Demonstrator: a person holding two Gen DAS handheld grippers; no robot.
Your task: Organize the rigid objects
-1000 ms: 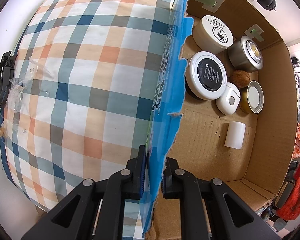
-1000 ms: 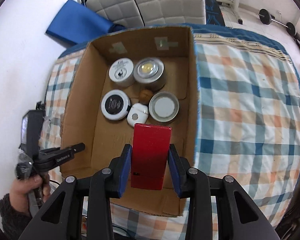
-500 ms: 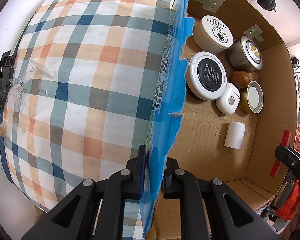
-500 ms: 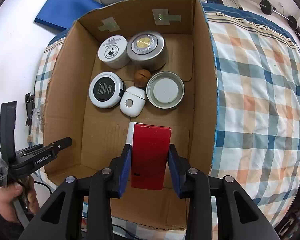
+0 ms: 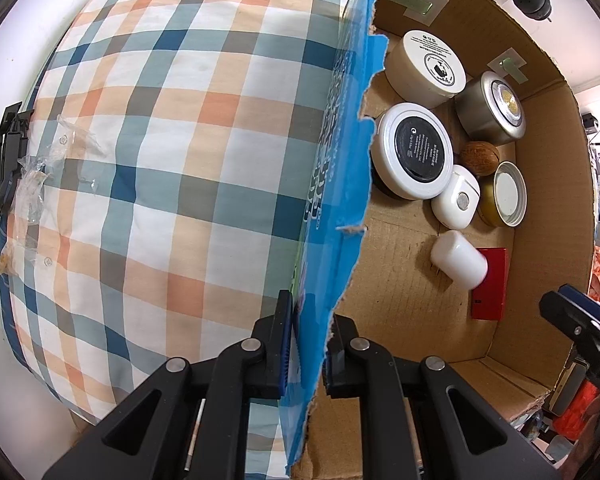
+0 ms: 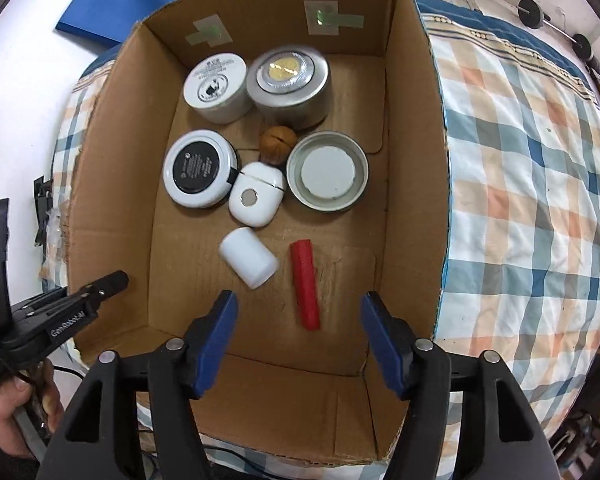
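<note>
My right gripper (image 6: 298, 330) has just spread its jaws — the red box (image 6: 306, 283), gripped a second ago, now lies free beside the white cylinder (image 6: 249, 262). Left gripper (image 5: 308, 344) pinches the carton wall (image 5: 332, 240) — bare floor near me.

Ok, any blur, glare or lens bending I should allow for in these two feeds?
Right wrist view: silver tin slightly motion-smeared, glare on its gold lid; the rest sharp. Left wrist view: sharp, with blown-out white corners. Both: fisheye bows the cardboard box walls and checked cloth.

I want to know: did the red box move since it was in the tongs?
Yes. The red box left the right tongs, which just opened, and lies on the cardboard box floor.
</note>
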